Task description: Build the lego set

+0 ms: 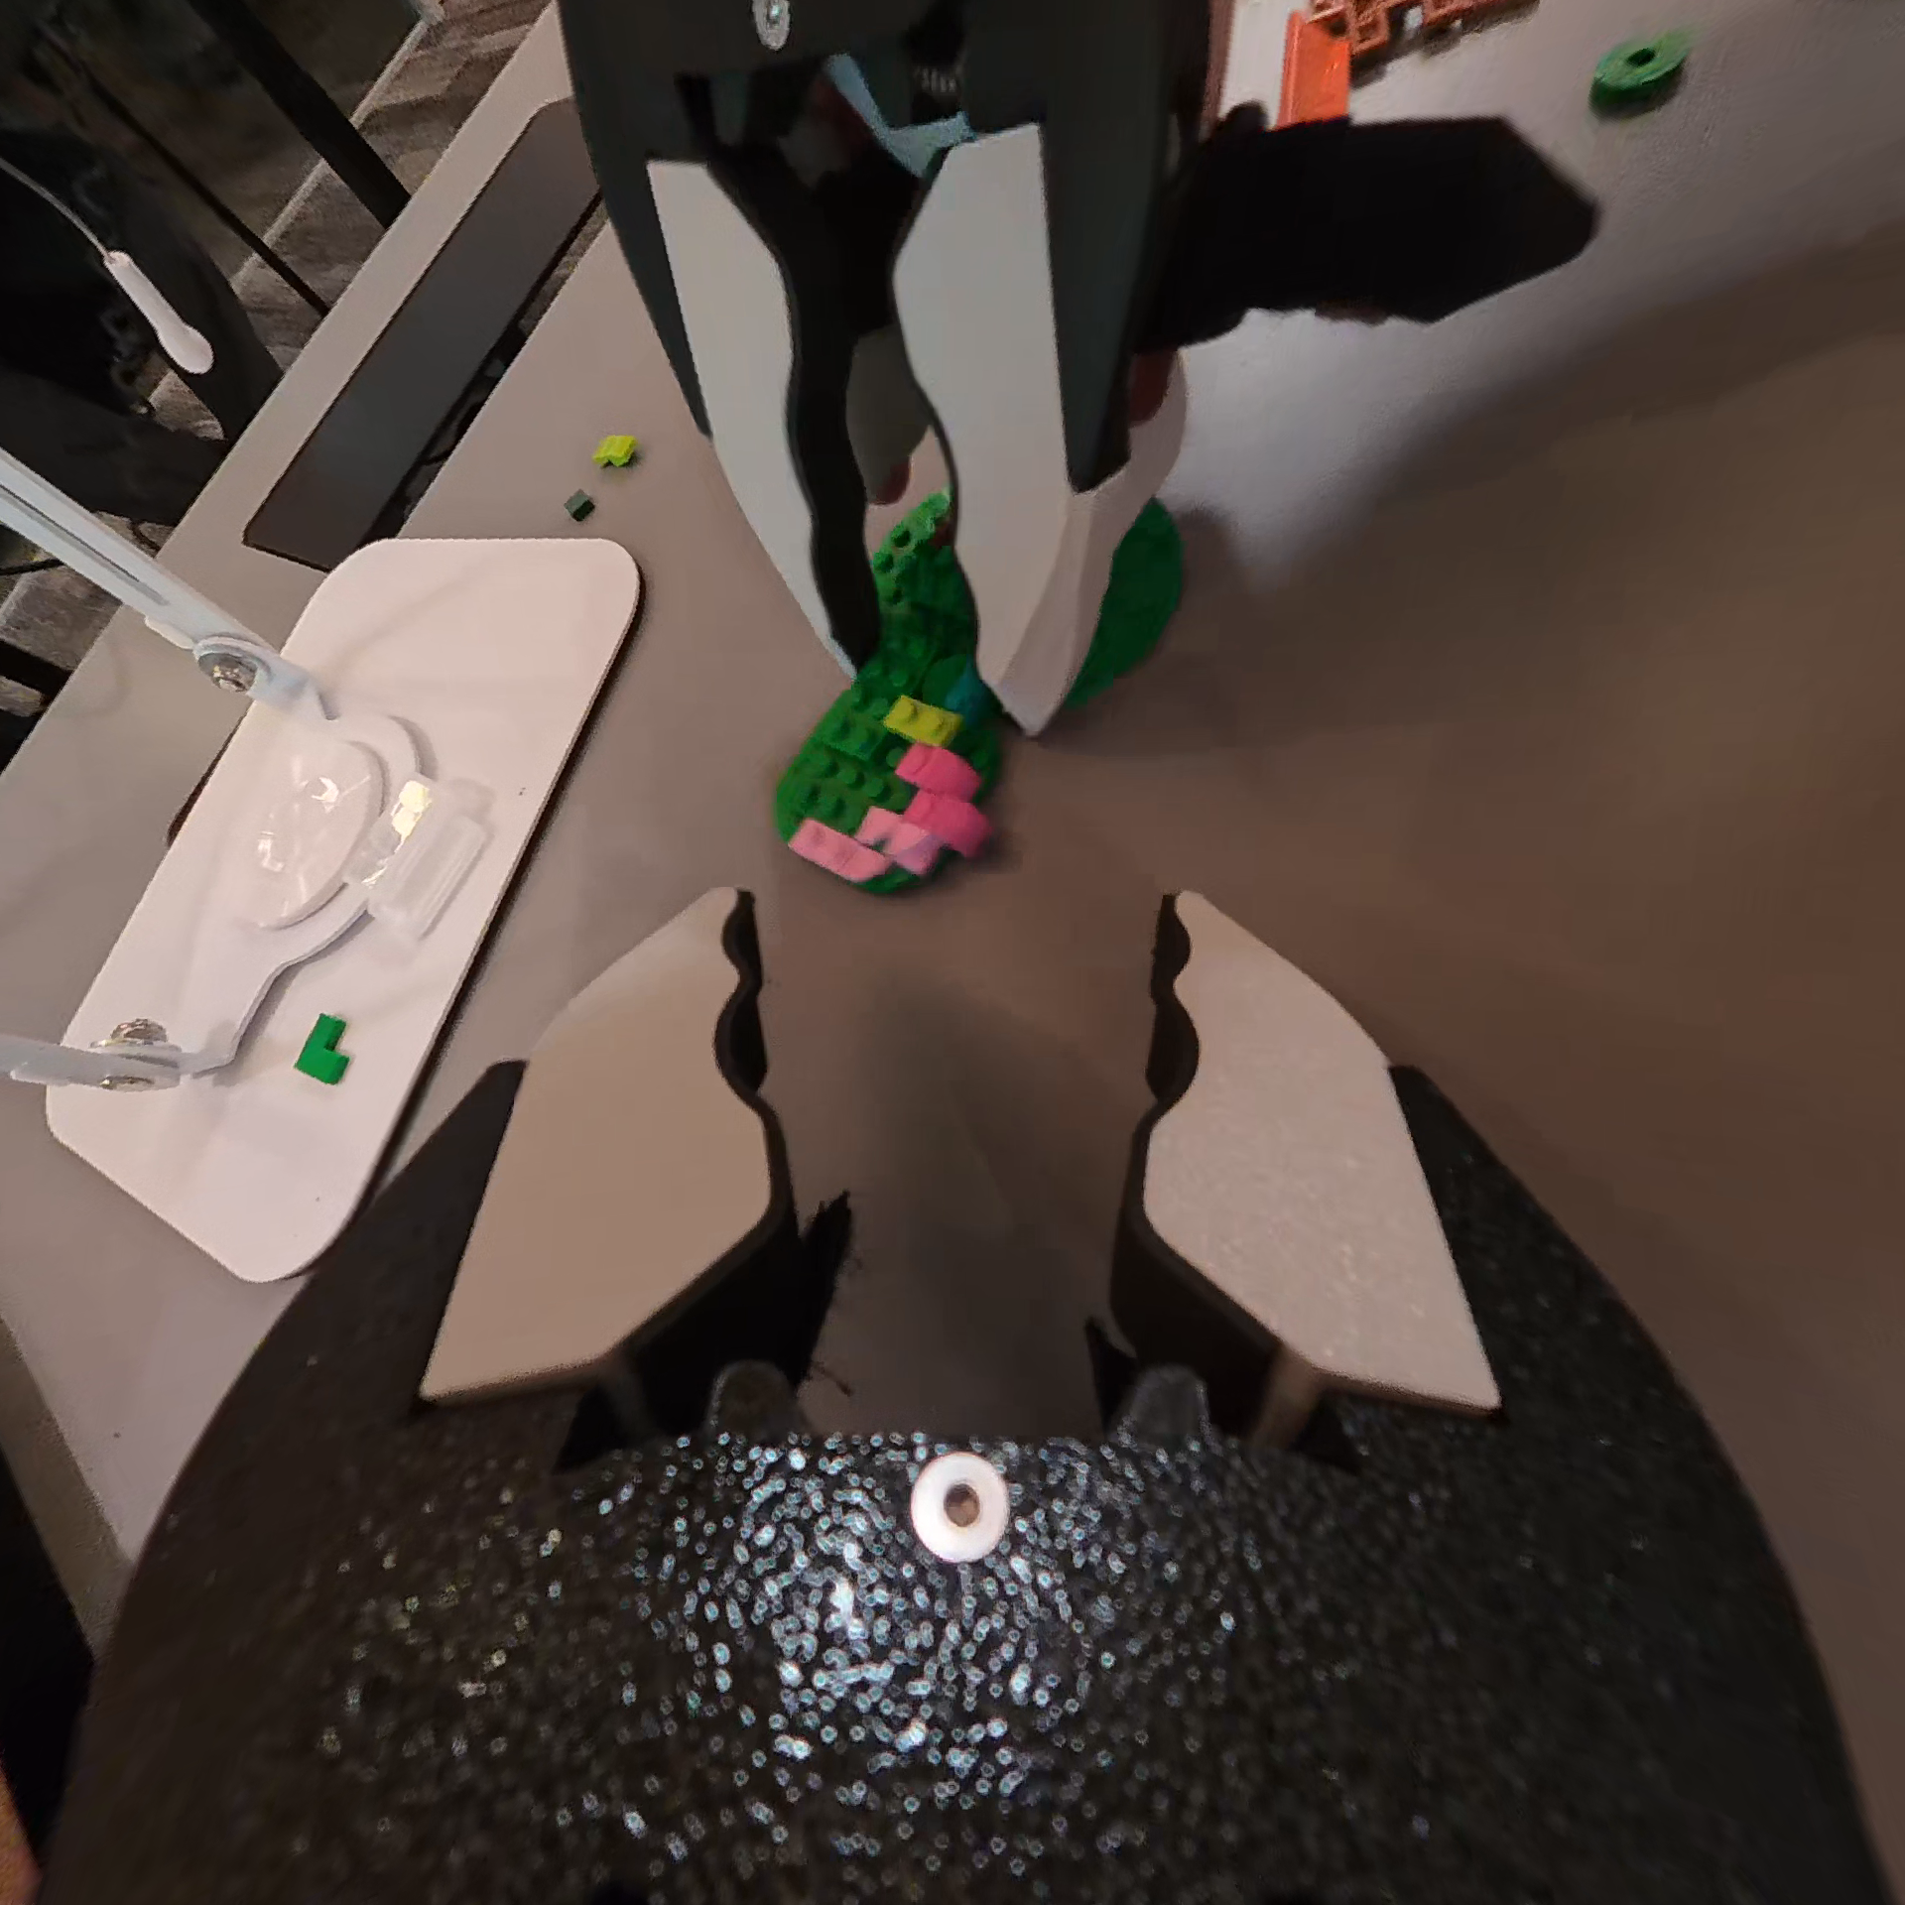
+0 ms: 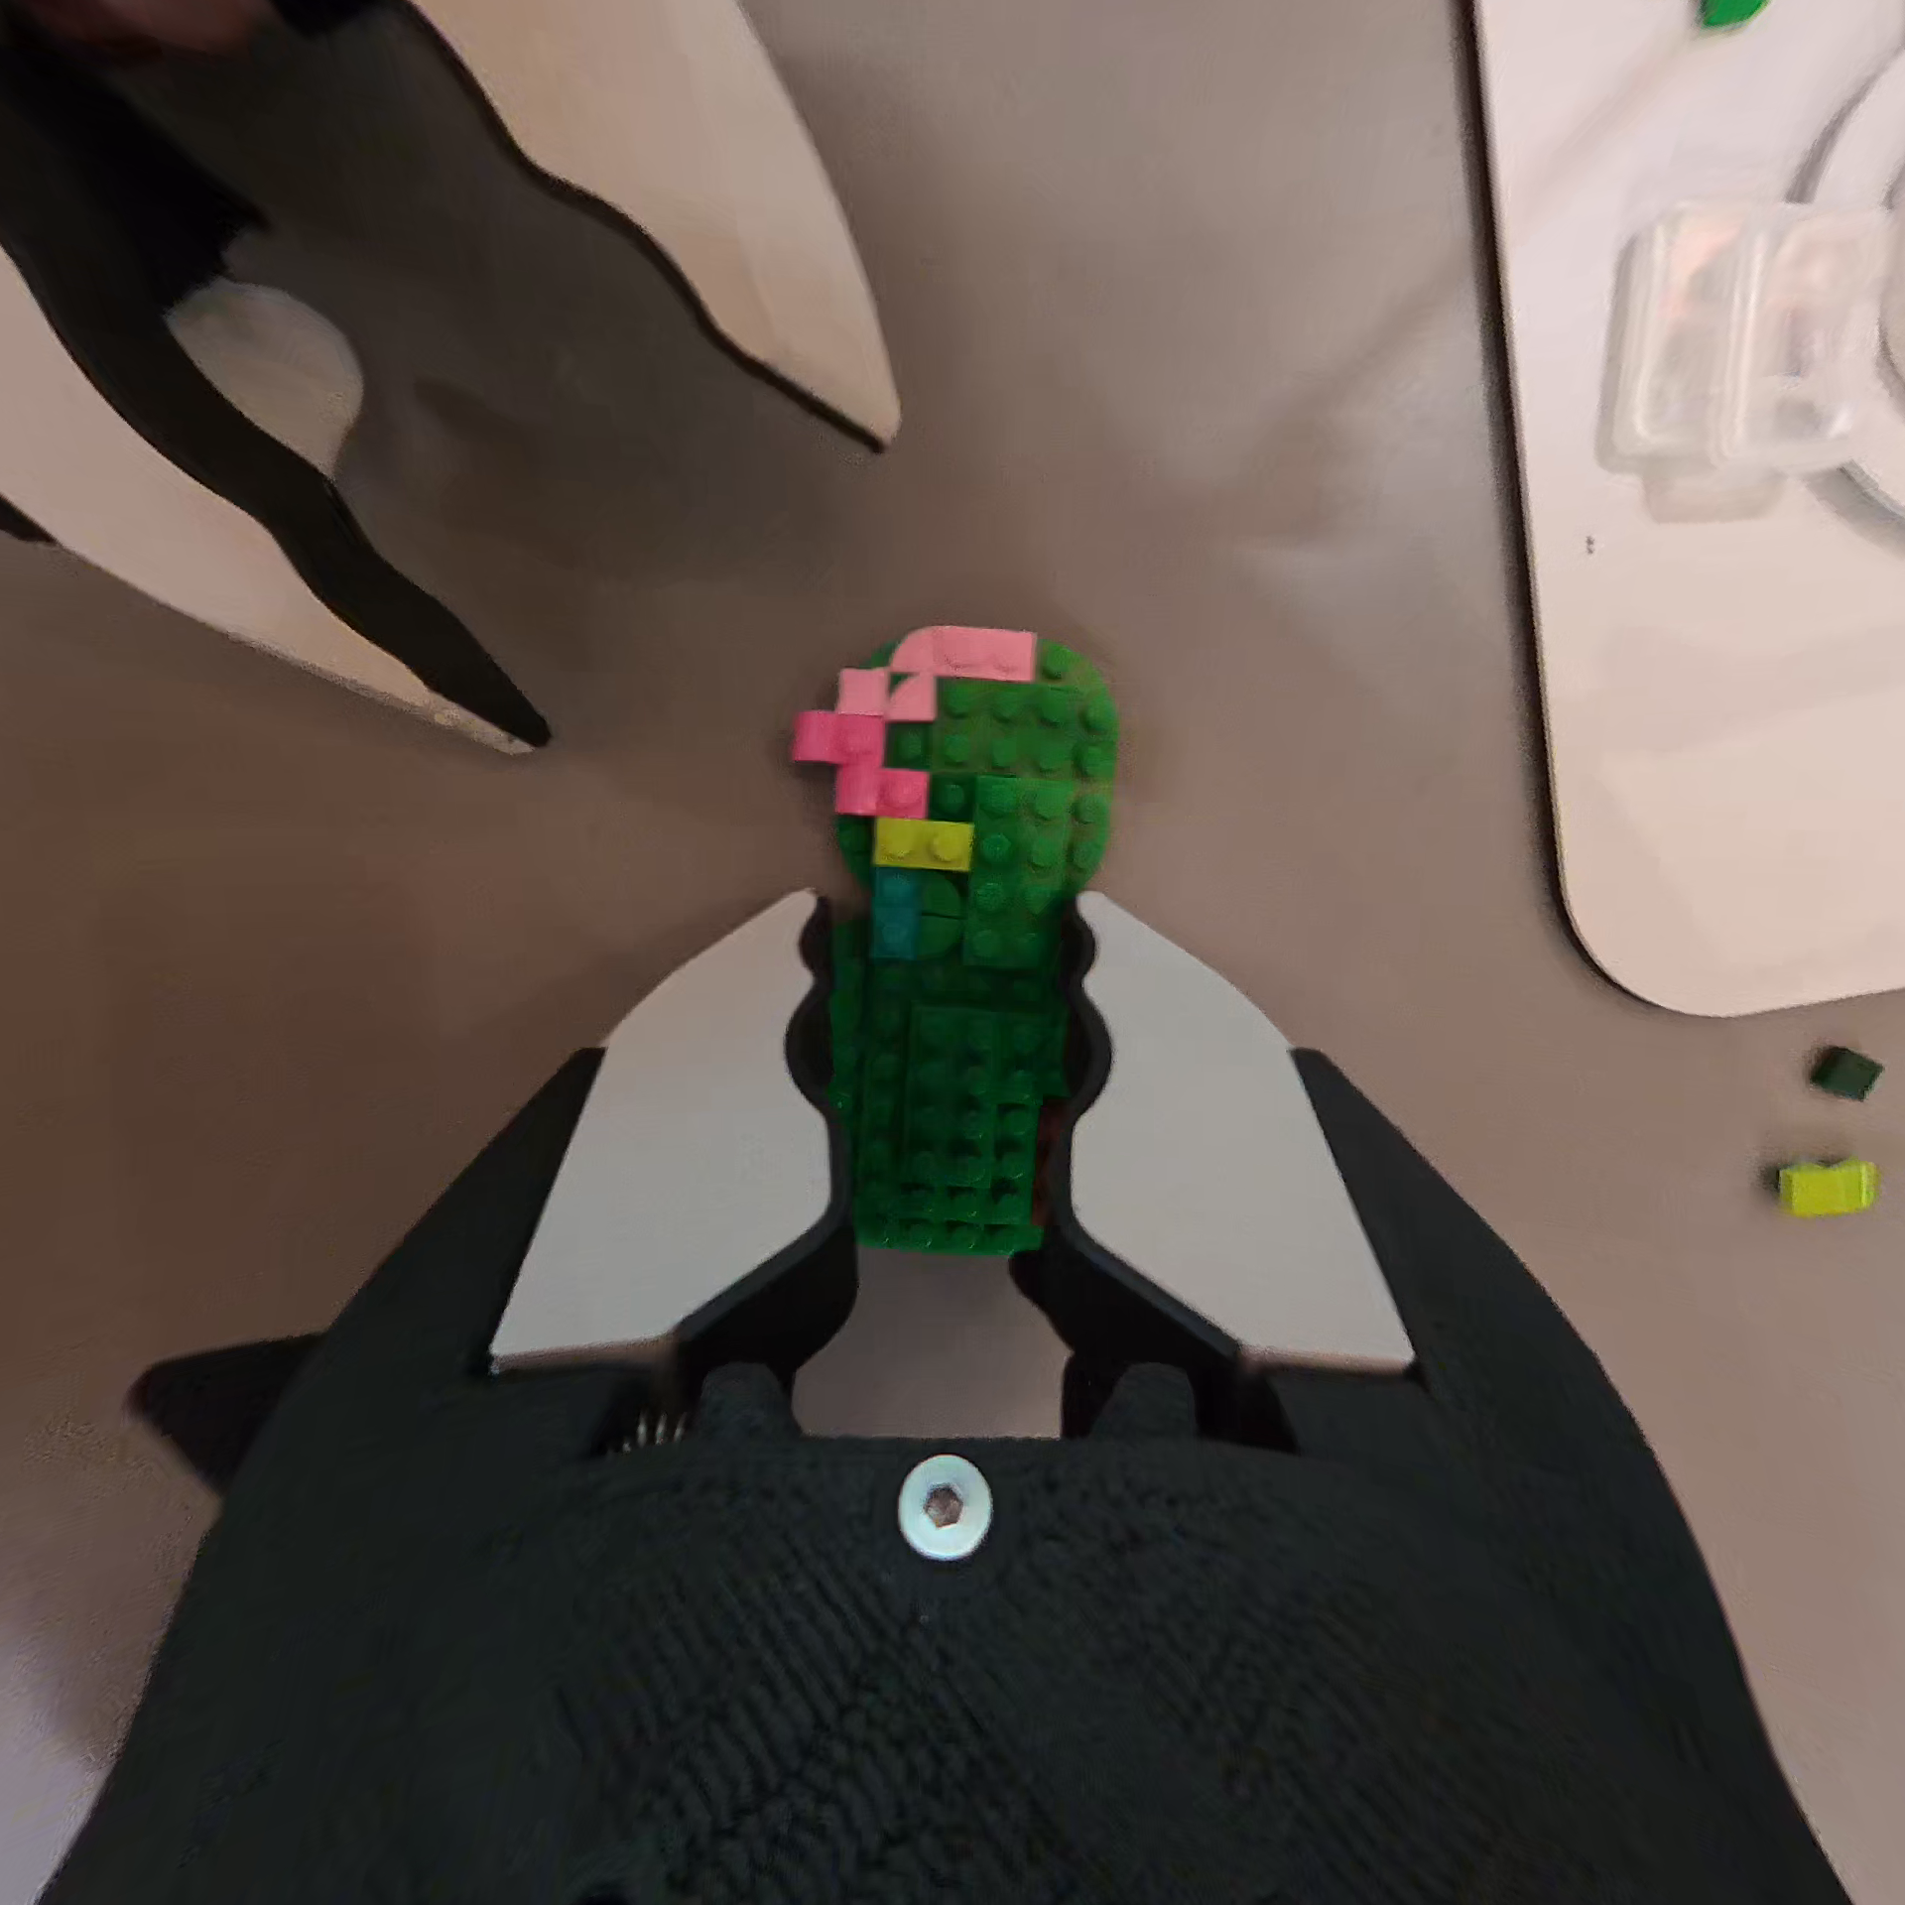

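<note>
A flat green lego build (image 2: 1031,763) with pink, yellow and teal bricks along one edge lies between my right gripper's (image 2: 948,917) fingers. The fingers are shut on its plain green end. In the left wrist view the same build (image 1: 856,742) sits low over the grey table, and the right gripper (image 1: 943,680) comes down on its far end. I cannot tell whether the build rests on the table. My left gripper (image 1: 959,917) is open and empty, a short way in front of the pink end. It also shows in the right wrist view (image 2: 711,588), at the upper left.
A white board (image 1: 412,670) with a clear plastic holder (image 1: 340,835) and a green L-shaped piece (image 1: 322,1049) lies to the left. A lime piece (image 1: 616,450) and a dark green piece (image 1: 580,505) lie loose beyond it. A green ring (image 1: 1639,67) and orange parts (image 1: 1314,72) lie far right. My right fingertips sit around 6 cm from my left ones.
</note>
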Tool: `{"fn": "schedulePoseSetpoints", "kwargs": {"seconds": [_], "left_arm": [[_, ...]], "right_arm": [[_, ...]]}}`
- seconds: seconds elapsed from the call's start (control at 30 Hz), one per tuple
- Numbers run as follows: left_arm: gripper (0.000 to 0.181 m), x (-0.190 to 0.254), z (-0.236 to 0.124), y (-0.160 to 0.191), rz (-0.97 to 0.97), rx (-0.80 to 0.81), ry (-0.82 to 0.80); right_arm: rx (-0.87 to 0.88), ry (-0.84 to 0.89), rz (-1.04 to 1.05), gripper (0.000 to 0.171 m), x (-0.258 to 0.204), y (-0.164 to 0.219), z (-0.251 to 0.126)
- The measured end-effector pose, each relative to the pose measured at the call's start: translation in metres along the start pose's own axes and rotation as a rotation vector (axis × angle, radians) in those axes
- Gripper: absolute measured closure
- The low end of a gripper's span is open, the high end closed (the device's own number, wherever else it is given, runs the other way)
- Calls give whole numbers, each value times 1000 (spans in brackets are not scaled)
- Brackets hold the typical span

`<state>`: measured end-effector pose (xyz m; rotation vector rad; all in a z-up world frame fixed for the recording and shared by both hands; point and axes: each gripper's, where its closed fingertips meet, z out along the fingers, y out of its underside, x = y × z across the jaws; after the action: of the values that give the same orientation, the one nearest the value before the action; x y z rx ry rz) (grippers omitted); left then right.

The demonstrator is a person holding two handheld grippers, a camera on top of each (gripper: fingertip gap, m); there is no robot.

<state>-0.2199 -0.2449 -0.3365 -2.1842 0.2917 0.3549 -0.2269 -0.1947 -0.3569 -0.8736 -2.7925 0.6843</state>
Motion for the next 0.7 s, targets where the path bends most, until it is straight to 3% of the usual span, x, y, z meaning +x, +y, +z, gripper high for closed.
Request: {"fn": "schedulePoseSetpoints", "kwargs": {"seconds": [0.03, 0.17, 0.27, 0.4, 0.5, 0.6, 0.7], "left_arm": [[104, -1, 0, 0, 10, 2, -7], [96, -7, -2, -7, 127, 40, -94], [104, -14, -7, -17, 344, 72, -250], [110, -21, -8, -20, 649, -2, -456], [128, -24, -7, -25, 774, -11, -549], [168, -25, -12, -35, 912, 25, -669], [164, -22, -14, -41, 979, 59, -720]], "right_arm": [[-1, -12, -12, 137, -1, -1, 0], [-12, -63, -34, 139, -8, 1, -5], [50, -126, 3, 139, -15, -7, -14], [120, -174, 23, 139, -25, -21, -28], [141, -208, 18, 139, -35, -28, -34], [126, -206, -8, 139, -41, -28, -37], [112, -193, -20, 139, -43, -25, -38]]}}
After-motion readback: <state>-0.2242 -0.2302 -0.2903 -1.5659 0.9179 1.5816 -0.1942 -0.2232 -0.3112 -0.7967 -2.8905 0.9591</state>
